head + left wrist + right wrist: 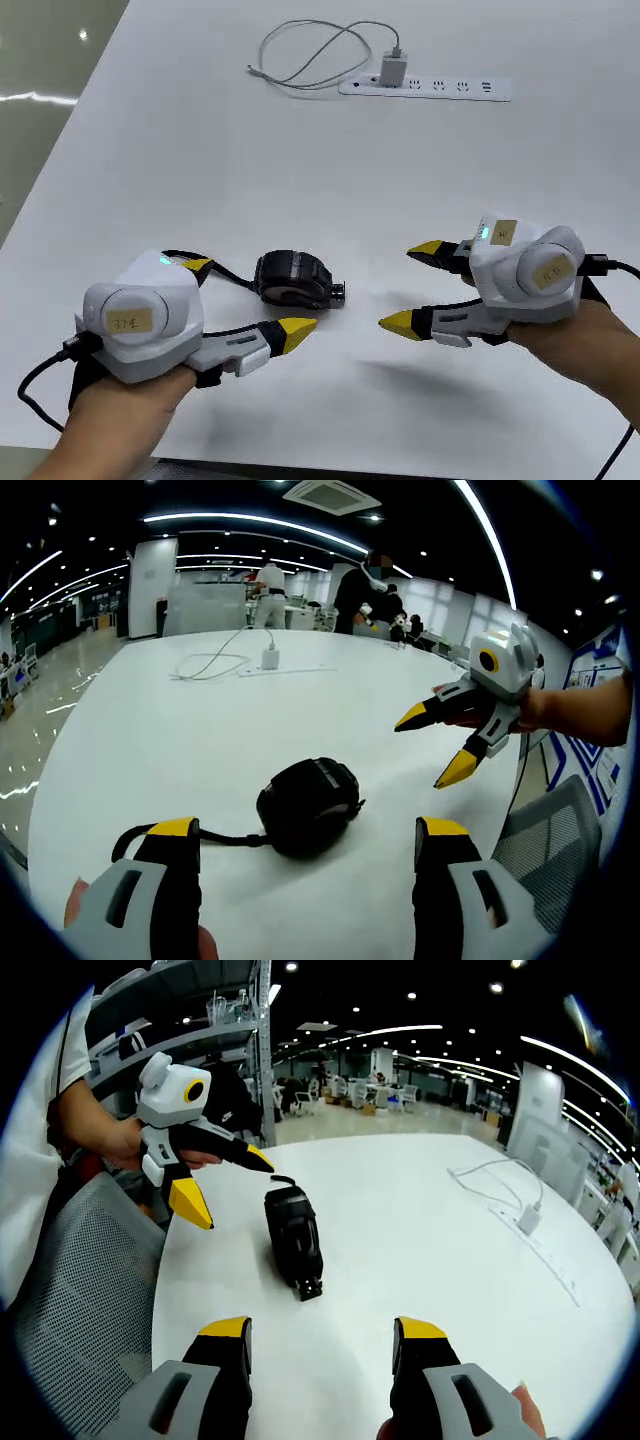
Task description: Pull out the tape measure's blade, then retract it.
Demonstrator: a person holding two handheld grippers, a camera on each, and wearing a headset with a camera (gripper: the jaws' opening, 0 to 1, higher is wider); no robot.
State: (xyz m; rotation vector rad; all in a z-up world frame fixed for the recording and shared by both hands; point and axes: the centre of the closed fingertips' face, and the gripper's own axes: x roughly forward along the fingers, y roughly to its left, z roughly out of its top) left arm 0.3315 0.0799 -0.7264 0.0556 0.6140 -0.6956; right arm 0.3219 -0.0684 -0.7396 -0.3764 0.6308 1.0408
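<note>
Tape measure (296,279): we count one, a round black case with a black wrist loop, its blade drawn in, lying on the white table (200,150). Our two tongs, left gripper (248,296) and right gripper (411,285), flank the tape measure, both spread wide and holding nothing. One power strip (440,87) lies well beyond it.

i'm looking at a plain white table (200,150). near my edge a black tape measure (295,279) rests on it, its black strap (228,273) trailing left across the surface. well apart, at the far side, lies a white power strip (430,87) with a white charger (393,70) plugged into it, and a white cable (263,47) lies looped beside it.
</note>
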